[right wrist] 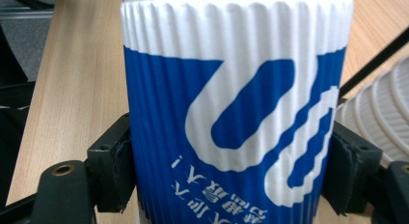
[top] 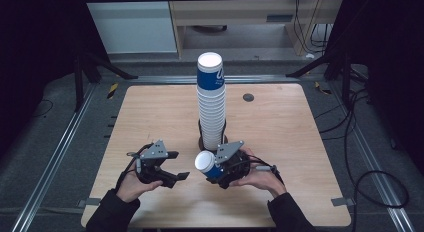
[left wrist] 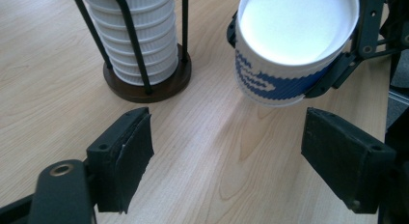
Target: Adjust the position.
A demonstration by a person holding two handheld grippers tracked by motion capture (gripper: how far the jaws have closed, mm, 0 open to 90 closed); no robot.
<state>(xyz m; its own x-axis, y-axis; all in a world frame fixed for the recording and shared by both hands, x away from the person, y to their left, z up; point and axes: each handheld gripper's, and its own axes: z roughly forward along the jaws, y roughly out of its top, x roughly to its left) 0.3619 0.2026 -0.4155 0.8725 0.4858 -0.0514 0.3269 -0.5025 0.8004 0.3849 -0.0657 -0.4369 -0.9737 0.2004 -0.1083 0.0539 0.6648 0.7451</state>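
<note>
A blue and white ribbed paper cup (top: 206, 164) (right wrist: 236, 118) is upside down between the jaws of my right gripper (top: 212, 168) (right wrist: 226, 175), which is shut on it near the table's front middle. In the left gripper view the same cup (left wrist: 294, 45) hangs just above the wood, clamped from the right. My left gripper (top: 176, 167) (left wrist: 226, 161) is open with bare table between its pads, a short way left of the cup. A tall stack of inverted cups (top: 210, 99) (left wrist: 140, 35) stands in a black wire holder on a round wooden base (left wrist: 147, 86) behind both grippers.
The wooden table (top: 150, 112) has a small dark round inset (top: 248, 97) at its back right. Metal rails, cables and dark stand legs lie on the floor around it. The stack (right wrist: 381, 103) also rises just right of the held cup.
</note>
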